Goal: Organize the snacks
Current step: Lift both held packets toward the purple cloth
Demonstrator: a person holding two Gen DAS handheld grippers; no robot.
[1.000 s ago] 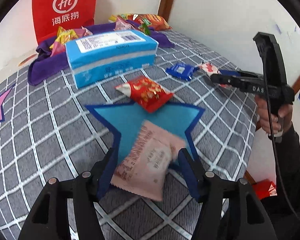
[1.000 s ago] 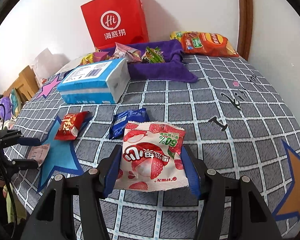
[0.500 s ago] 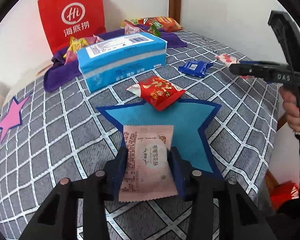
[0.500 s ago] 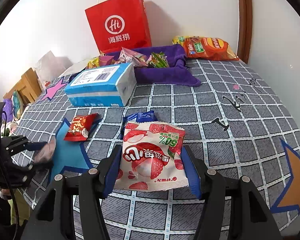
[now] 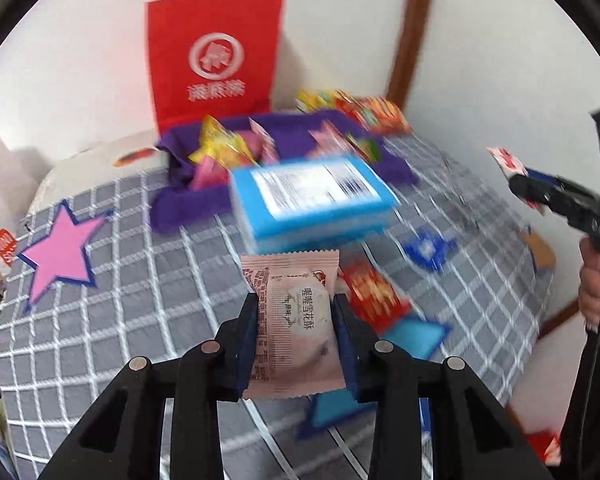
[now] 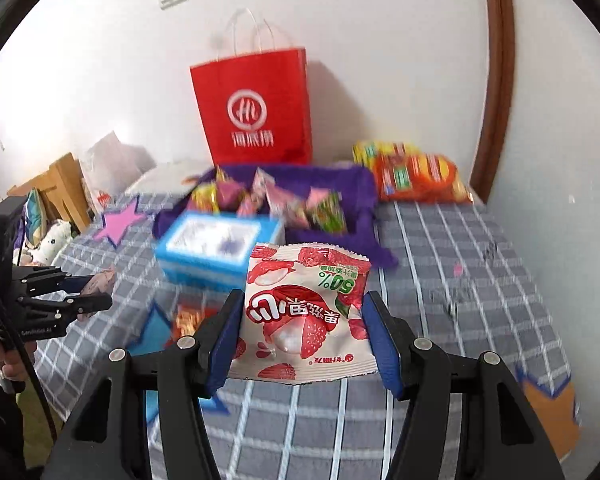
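My left hand-held gripper (image 5: 295, 334) is closing on a pink packet (image 5: 294, 320); my right hand-held gripper (image 6: 302, 340) clamps a lychee bag (image 6: 304, 316), both lifted for the purple tray (image 6: 356, 184) ahead.

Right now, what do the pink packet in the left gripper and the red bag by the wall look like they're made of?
Pink packet: likely thin plastic film with a matte finish, shown by its crimped, serrated end seams and soft bulge between the closing left gripper pads. Red bag: probably paper, matte, judging by its stiff, flat, creased sides and thin white cord handles.
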